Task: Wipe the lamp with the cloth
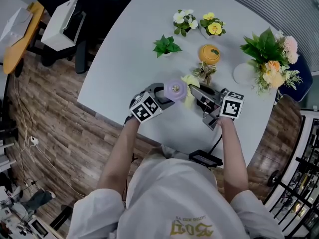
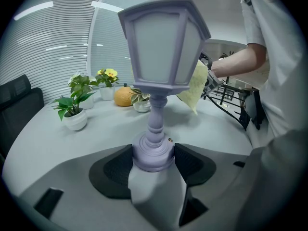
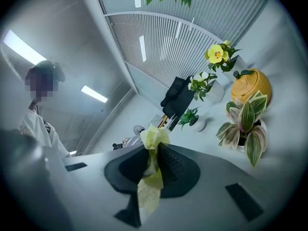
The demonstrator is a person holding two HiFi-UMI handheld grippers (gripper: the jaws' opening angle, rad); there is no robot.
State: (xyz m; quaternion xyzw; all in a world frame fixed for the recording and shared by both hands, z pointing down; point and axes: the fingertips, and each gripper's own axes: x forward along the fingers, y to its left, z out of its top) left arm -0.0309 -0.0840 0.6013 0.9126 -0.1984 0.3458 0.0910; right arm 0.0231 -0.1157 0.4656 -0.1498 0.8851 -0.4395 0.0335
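Observation:
A lilac lantern-shaped lamp (image 2: 162,47) stands upright, and my left gripper (image 2: 153,159) is shut on its round base (image 2: 152,153). From the head view the lamp (image 1: 175,89) shows from above, just right of the left gripper (image 1: 160,94). My right gripper (image 3: 153,163) is shut on a pale yellow cloth (image 3: 151,174). In the head view the right gripper (image 1: 195,94) holds the cloth (image 1: 189,90) against the lamp's right side. The left gripper view shows the cloth (image 2: 194,88) hanging by the lamp's shade.
On the grey table (image 1: 129,54) behind the lamp stand a small green plant (image 1: 166,46), two flower pots (image 1: 199,24), an orange pumpkin-shaped pot (image 1: 210,53), a striped-leaf plant (image 1: 205,72) and a large bouquet (image 1: 273,59). A white box (image 1: 62,18) lies on a stand to the left.

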